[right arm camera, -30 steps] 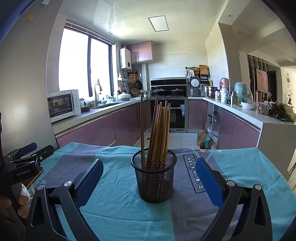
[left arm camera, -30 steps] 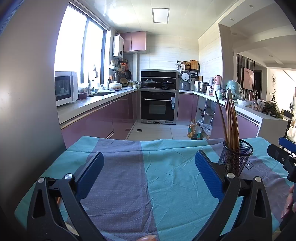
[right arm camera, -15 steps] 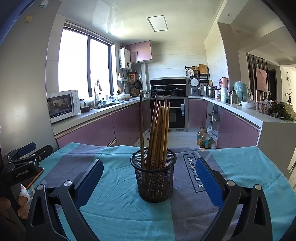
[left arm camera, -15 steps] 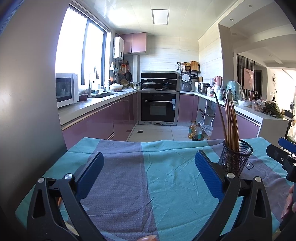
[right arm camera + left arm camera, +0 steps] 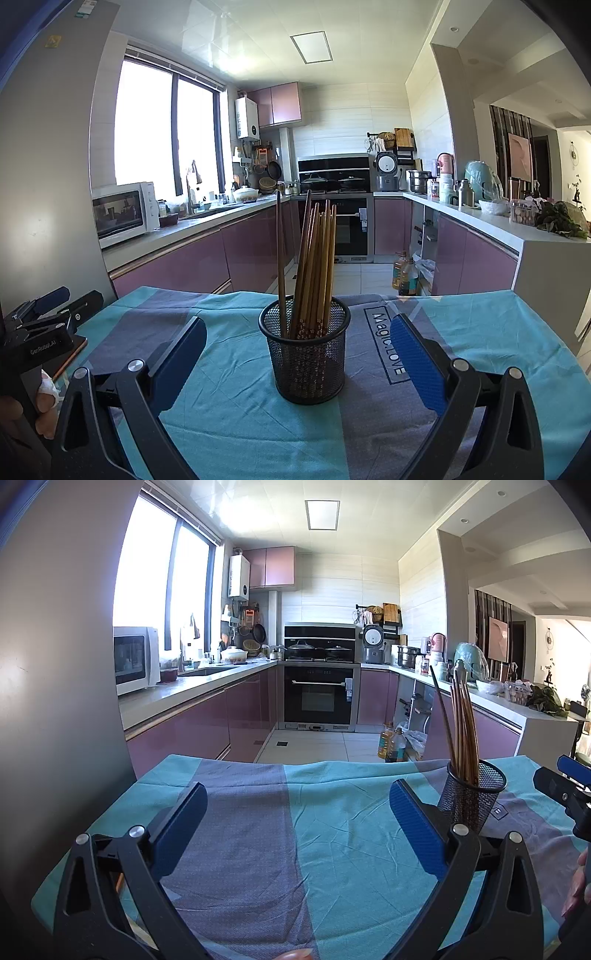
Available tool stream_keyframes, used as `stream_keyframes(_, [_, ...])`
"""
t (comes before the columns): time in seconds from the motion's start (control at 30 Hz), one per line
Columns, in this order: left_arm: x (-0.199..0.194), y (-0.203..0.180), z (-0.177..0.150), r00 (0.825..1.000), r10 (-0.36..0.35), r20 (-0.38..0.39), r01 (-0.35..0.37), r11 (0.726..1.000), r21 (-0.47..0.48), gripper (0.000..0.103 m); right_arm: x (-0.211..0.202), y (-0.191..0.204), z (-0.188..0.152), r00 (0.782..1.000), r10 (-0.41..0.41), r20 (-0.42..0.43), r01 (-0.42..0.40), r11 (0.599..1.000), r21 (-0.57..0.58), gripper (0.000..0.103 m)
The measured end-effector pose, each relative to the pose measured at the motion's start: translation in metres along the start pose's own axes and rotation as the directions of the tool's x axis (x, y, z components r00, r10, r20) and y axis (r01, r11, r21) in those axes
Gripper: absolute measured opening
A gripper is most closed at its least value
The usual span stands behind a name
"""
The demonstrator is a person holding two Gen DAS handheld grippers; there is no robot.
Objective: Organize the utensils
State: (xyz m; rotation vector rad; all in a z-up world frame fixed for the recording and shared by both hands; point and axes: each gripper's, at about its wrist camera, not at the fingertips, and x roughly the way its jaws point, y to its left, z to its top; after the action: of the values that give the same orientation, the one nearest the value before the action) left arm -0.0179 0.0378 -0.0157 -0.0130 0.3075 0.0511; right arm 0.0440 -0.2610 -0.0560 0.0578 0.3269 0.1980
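Observation:
A black mesh holder (image 5: 308, 356) stands on the teal and grey tablecloth (image 5: 229, 417), with several brown wooden chopsticks (image 5: 314, 266) standing upright in it. My right gripper (image 5: 297, 363) is open, and the holder stands between and just beyond its blue fingertips. My left gripper (image 5: 295, 829) is open and empty over bare cloth. In the left wrist view the holder (image 5: 471, 797) and chopsticks (image 5: 461, 727) stand to the right, beyond the right fingertip. Each gripper shows at the edge of the other's view.
The table's far edge (image 5: 332, 764) drops to the kitchen floor. Oil bottles (image 5: 391, 744) stand on the floor beyond. Purple counters line both sides, with a microwave (image 5: 135, 659) on the left and an oven (image 5: 319, 694) at the back.
Both views have shifted very slightly. The holder, the chopsticks and both open grippers stand as before.

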Motion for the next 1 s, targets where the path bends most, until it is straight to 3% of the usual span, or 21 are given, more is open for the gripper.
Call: stream_keyframes(1.0, [-0.0021, 0.0001, -0.0008, 1.000, 0.001, 0.007, -0.001, 1.000, 0.001, 0.097, -0.0016, -0.0009, 0.0003, 1.000, 0.000, 0.010, 0.000, 1.000, 0.002, 0.096])
